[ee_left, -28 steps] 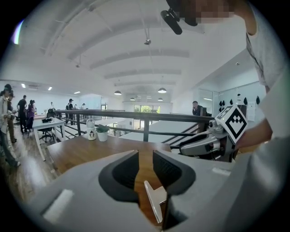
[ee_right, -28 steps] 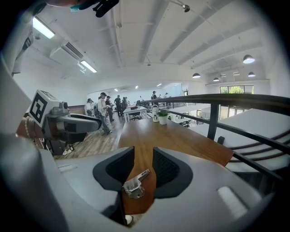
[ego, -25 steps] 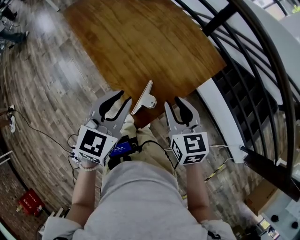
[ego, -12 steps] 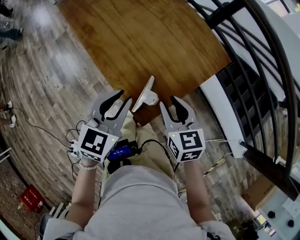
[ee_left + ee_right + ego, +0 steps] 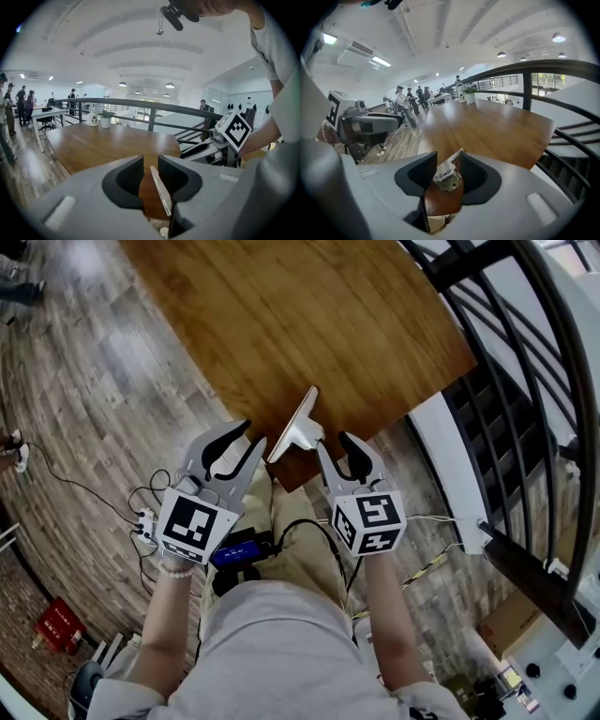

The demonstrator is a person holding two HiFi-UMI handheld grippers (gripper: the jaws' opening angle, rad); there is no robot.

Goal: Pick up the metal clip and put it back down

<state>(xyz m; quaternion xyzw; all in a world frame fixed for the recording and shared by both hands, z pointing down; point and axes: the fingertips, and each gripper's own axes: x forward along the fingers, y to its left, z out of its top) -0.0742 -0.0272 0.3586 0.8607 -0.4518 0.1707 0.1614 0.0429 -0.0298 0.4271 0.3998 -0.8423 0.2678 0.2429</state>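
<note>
The metal clip [image 5: 298, 426], a thin silver plate with a hinged spring end, lies at the near corner of the wooden table [image 5: 309, 324]. My left gripper [image 5: 247, 435] hovers just left of it, jaws a narrow gap apart with nothing gripped; the clip [image 5: 161, 190] shows edge-on through that gap. My right gripper [image 5: 335, 446] sits right of the clip's spring end. Its jaws have just been opening. The clip's spring end [image 5: 447, 178] appears in the gap just ahead of them, and the pads do not press on it.
A dark curved metal railing [image 5: 525, 381] runs along the table's right side above a stairwell. Cables and a blue device [image 5: 239, 547] lie on the wood floor by my legs. A potted plant [image 5: 106, 121] stands at the table's far end. People stand far off at the left.
Both grippers have drawn closer to the table's near corner and the clip. The right gripper's tips now sit close beside the clip's spring end. The clip has stayed on the table.
</note>
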